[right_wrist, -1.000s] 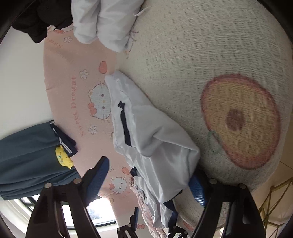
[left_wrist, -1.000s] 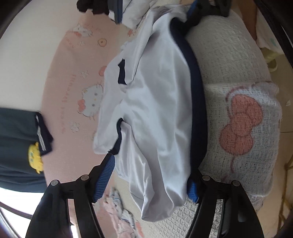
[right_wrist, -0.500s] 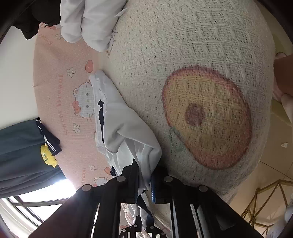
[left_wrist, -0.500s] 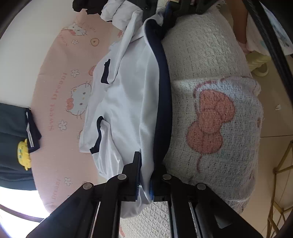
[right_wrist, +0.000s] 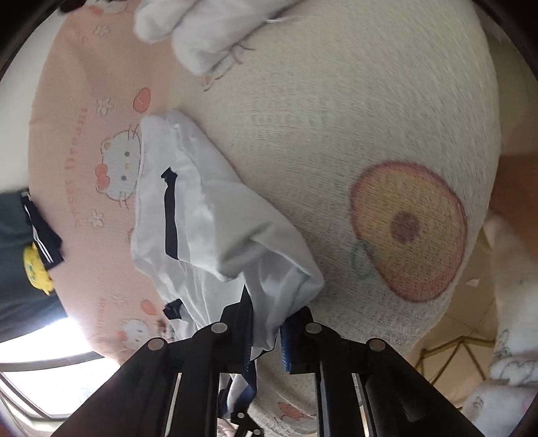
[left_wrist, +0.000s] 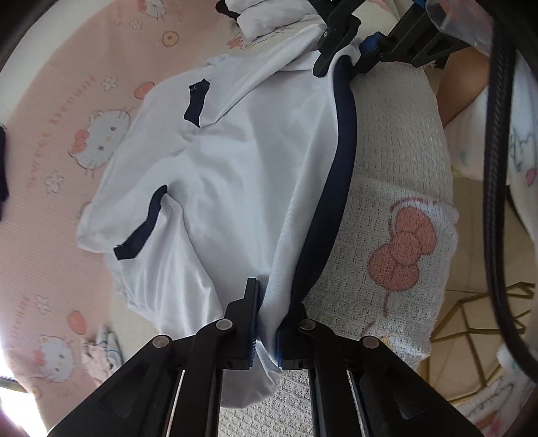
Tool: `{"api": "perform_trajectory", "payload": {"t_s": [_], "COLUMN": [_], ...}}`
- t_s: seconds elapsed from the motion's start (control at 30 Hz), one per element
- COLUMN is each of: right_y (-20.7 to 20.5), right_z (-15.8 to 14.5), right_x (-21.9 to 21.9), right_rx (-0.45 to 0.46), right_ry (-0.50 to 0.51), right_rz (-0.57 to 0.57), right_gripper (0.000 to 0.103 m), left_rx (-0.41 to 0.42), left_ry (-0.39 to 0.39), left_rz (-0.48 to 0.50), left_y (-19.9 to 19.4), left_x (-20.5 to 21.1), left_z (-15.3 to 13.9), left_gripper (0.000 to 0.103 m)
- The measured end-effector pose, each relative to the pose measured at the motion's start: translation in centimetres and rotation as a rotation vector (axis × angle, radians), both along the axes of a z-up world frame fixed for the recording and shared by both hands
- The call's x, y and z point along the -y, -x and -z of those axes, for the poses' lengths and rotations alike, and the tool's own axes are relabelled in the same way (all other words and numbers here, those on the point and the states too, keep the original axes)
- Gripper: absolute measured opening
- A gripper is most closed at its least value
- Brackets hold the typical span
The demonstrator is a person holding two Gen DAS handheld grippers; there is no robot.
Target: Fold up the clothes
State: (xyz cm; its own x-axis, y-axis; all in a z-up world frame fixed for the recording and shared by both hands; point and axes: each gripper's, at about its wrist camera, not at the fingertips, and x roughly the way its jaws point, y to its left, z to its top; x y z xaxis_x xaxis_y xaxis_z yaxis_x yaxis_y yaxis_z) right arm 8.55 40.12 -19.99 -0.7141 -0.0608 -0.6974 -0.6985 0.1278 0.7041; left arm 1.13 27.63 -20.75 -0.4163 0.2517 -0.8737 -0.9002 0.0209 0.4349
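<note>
A white garment [left_wrist: 235, 174] with a navy waistband [left_wrist: 336, 174] and navy trim lies across the pink cartoon-cat sheet [left_wrist: 67, 101] and a cream woven blanket [left_wrist: 403, 168]. My left gripper [left_wrist: 269, 316] is shut on one end of the waistband edge. My right gripper [left_wrist: 346, 50] is shut on the far end of the same edge, seen at the top of the left wrist view. In the right wrist view the right gripper [right_wrist: 269, 322] pinches a bunch of the white garment [right_wrist: 208, 228], which trails back over the sheet.
More white clothes [right_wrist: 208, 30] are piled at the far end of the bed. A dark blue garment with a yellow patch [right_wrist: 23, 255] lies at the left. The person's arm [left_wrist: 460, 87] and a black cable [left_wrist: 497, 168] are at the right. A gold wire frame [left_wrist: 470, 316] stands on the floor.
Both grippers closed from open onto the waistband ends. The garment is now pulled straighter between them and drawn slightly toward the blanket side.
</note>
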Motion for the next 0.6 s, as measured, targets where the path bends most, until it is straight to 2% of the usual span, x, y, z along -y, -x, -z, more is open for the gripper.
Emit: {"api": "perform_trajectory", "payload": {"t_s": [0.2, 0.4, 0.47, 0.6], "right_y": [1.3, 1.0, 1.6, 0.9], "right_z": [-1.1, -0.9, -1.3, -1.8], "right_x": [-0.3, -0.7, -1.1, -2.0], "right_rx": [0.096, 0.154, 0.166, 0.192], "right_ry": [-0.030, 0.002, 0.005, 0.019], "right_rz": [-0.065, -0.100, -0.103, -0.092], "right_gripper": [0.011, 0.011, 0.011, 0.011], "left_rx": [0.180, 0.340, 0.356, 0.322], "left_ry": [-0.019, -0.043, -0.049, -0.057], "left_rz": [-0.064, -0.121, -0.103, -0.072], "left_y": [2.6, 5.2, 5.5, 6.0], "left_x": [-0.4, -0.9, -1.1, -1.9], "left_z": [-1.4, -3.3, -4.1, -5.3], "left_gripper": [0.006, 0.006, 0.006, 0.006]}}
